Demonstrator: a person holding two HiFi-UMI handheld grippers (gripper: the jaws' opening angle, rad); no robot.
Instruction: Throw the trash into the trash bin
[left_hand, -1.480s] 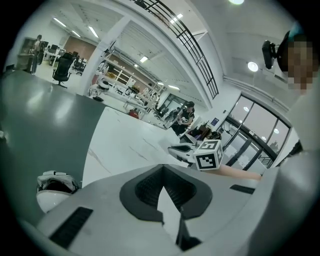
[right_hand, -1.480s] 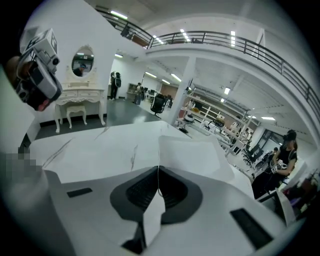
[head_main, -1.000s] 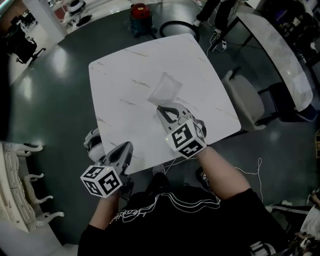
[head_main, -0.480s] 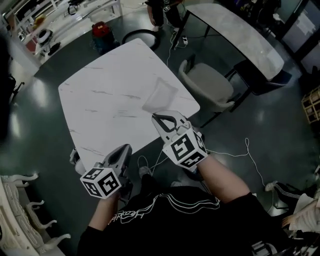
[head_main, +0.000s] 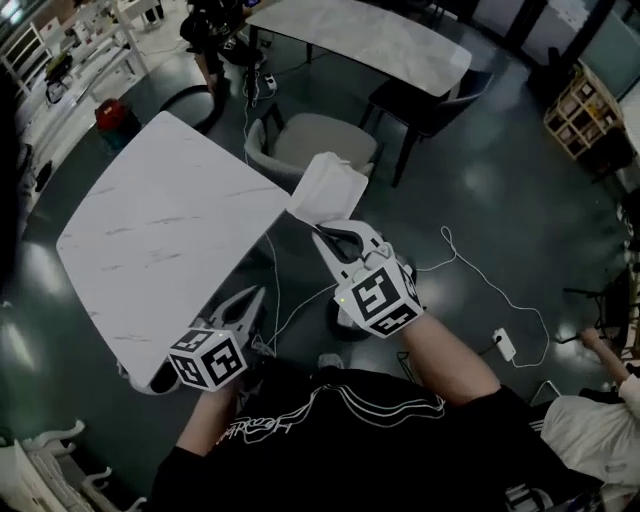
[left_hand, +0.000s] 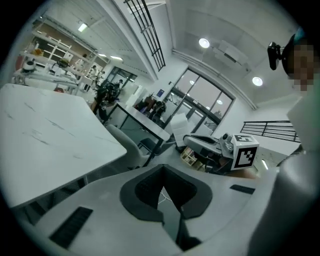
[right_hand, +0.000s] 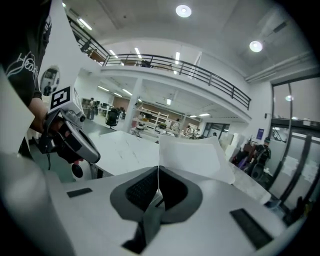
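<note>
Looking steeply down past a person's black shirt (head_main: 330, 440) at two hand-held two-jaw grippers over a dark, glossy floor (head_main: 480, 150). Shows the right gripper (head_main: 327, 232) with jaws pressed together on the near edge of the trash (head_main: 325, 188), a thin, stiff white piece, pinched at one edge and fanning up and away from the tips. Places that trash in mid-air, off the white marble-patterned table (head_main: 150, 230), just past its right corner and in front of a pale padded chair (head_main: 315, 135). Shows the left gripper (head_main: 255, 295) lower and closer to the body, by the table's near edge, jaws closed tip to tip on nothing. Includes a second long white table (head_main: 370, 40) further off, a dark chair (head_main: 430, 105) beside it, and a white cable (head_main: 480, 285) snaking across the floor to the right. Catches, from the left gripper view, the right gripper and its white load against a bright room with tall windows.
</note>
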